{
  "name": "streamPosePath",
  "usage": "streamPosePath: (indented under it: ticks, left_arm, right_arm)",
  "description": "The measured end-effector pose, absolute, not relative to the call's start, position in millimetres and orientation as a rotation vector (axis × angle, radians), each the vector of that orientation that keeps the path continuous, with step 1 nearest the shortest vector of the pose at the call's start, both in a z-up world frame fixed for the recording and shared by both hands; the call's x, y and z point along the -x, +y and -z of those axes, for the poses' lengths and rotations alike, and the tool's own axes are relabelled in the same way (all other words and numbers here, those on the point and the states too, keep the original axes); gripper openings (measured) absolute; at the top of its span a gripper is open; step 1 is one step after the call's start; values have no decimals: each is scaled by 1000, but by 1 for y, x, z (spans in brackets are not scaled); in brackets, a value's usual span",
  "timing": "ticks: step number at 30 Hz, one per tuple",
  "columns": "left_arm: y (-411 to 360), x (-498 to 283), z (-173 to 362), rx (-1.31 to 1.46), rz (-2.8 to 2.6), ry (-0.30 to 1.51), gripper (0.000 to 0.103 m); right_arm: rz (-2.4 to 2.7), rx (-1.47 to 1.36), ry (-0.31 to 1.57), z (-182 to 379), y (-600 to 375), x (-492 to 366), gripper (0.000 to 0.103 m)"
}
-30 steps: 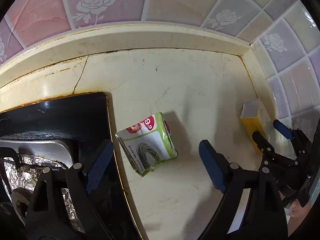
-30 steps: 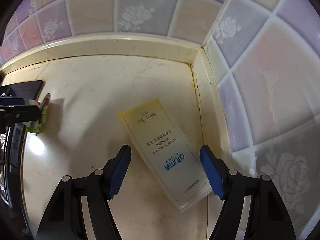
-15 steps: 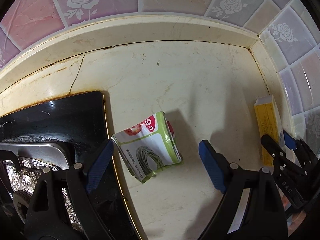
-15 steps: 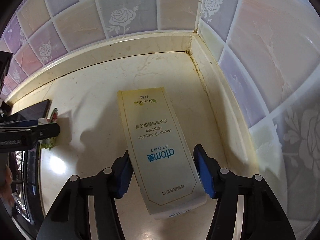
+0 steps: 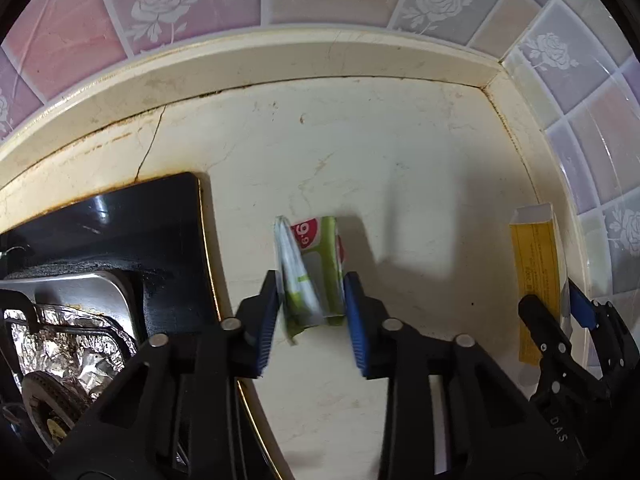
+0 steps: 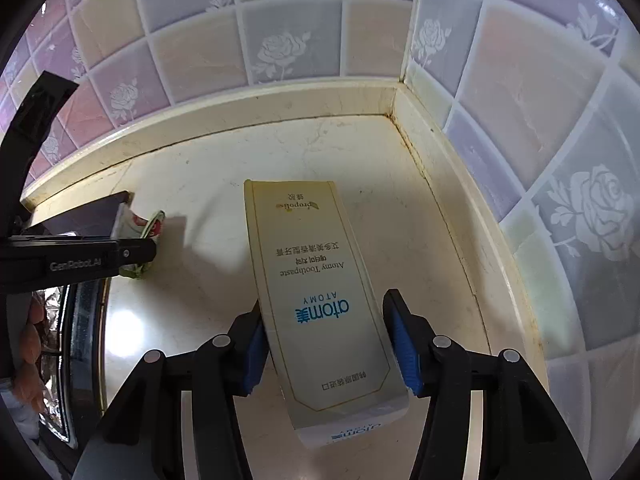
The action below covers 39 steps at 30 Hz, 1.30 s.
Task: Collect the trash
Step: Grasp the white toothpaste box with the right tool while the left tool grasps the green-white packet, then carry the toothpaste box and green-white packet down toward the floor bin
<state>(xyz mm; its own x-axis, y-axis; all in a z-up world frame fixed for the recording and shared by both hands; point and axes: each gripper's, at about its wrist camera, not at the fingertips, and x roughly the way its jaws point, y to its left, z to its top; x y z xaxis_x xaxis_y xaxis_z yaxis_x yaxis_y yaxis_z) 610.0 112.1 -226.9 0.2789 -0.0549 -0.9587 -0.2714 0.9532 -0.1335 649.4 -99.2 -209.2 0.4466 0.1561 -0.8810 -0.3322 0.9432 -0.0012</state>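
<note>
Left claw (image 5: pixel 311 312), bottom centre of its frame, clamped on the green snack wrapper (image 5: pixel 316 276), which is crumpled between the blue pads. Right claw (image 6: pixel 326 344) clamped on the Atomy toothpaste box (image 6: pixel 316 296), pads on both long sides; box runs up mid-frame. Stove (image 5: pixel 120 248) lower left. Cream surface (image 5: pixel 400 168) behind, then rose tiles (image 5: pixel 168 4) across the top.

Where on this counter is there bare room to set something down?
Bare counter lies behind the green packet, up to the back ledge. The crowded parts are the hob at left and the toothpaste box by the right wall.
</note>
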Motion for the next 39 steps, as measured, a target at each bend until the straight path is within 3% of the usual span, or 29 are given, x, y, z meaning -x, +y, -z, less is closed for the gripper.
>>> streamPosePath:
  ticks: [5, 23, 39]
  left_arm:
    - [111, -600, 215, 294, -116, 1268, 17]
    - [85, -505, 113, 277, -10, 1125, 16]
    - [26, -301, 12, 187, 14, 924, 16]
  right_arm:
    - [-309, 188, 1026, 191, -98, -634, 53]
    - [-330, 187, 909, 113, -104, -555, 52]
    - [-309, 96, 735, 6, -151, -347, 52]
